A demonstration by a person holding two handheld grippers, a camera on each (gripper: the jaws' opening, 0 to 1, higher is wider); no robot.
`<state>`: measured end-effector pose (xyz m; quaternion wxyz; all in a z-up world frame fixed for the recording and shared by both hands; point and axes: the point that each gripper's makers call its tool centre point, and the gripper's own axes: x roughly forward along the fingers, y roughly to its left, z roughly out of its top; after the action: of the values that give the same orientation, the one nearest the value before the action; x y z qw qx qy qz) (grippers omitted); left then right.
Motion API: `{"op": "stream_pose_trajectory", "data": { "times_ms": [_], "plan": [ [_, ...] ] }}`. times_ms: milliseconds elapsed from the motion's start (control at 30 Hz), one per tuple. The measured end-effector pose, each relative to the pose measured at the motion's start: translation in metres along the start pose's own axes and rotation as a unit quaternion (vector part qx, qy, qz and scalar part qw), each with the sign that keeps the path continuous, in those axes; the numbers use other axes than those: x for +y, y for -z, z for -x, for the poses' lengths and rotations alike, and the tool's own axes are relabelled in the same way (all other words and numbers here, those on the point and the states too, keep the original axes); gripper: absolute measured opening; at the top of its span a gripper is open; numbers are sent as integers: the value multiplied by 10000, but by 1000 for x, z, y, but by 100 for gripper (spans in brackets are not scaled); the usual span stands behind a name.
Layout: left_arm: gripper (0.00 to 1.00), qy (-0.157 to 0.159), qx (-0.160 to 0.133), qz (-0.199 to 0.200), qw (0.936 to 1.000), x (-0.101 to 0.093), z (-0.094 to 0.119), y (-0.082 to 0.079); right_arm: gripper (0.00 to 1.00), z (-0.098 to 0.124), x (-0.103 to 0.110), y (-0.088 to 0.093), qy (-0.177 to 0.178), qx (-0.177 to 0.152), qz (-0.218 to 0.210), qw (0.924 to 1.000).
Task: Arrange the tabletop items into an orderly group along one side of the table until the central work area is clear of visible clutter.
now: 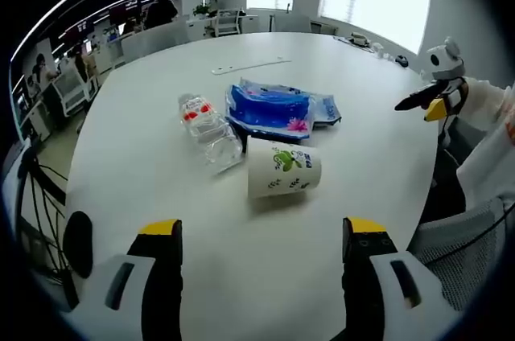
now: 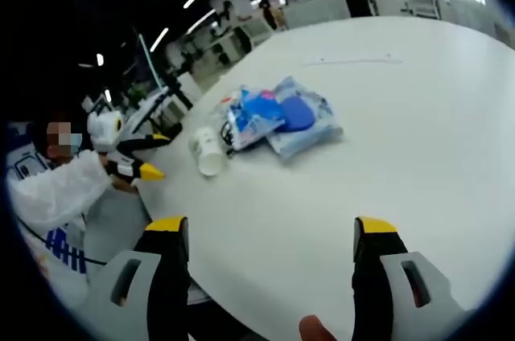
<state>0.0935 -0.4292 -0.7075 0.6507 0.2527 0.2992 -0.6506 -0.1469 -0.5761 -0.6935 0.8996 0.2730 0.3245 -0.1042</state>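
In the left gripper view, the left tongs [image 1: 262, 248] stand spread wide above bare white worktop [image 1: 161, 148], holding nothing. Ahead of them a paper cup [image 1: 282, 168] lies on its side, green print on its wall. Just beside it, on the far left, a clear plastic bottle [image 1: 208, 128] also lies flat, a red label near its cap. Behind both, touching or nearly touching them, a blue plastic packet [image 1: 273, 108] rests flat, with a second, paler packet edge showing beyond it. A thin strip [image 1: 249, 65] lies well apart, further across the worktop. At the right edge the right tongs [image 1: 430, 104] hang off the worktop's rim, held by a person in a white sleeve [image 1: 491, 108].

In the right gripper view, the right tongs [image 2: 272, 232] are likewise parted and empty over the worktop [image 2: 418, 100]. The cup [image 2: 208, 150] lies with its mouth toward the camera, beside the blue packets [image 2: 282, 116]; the bottle seems hidden among them, though the blur makes that uncertain. The left tongs [image 2: 145, 156] appear at the left.
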Motion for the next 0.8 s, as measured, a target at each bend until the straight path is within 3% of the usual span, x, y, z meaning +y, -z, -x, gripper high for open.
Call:
{"op": "stream_pose_trajectory", "data": {
  "times_ms": [300, 800],
  "plan": [
    [80, -106, -114, -90, 9998, -3, -1, -4, 81, 1, 4, 3, -95, 42, -26, 9999],
    [81, -162, -132, 101, 9997, -11, -11, -6, 79, 4, 4, 4, -100, -17, -99, 9999]
  ]
}}
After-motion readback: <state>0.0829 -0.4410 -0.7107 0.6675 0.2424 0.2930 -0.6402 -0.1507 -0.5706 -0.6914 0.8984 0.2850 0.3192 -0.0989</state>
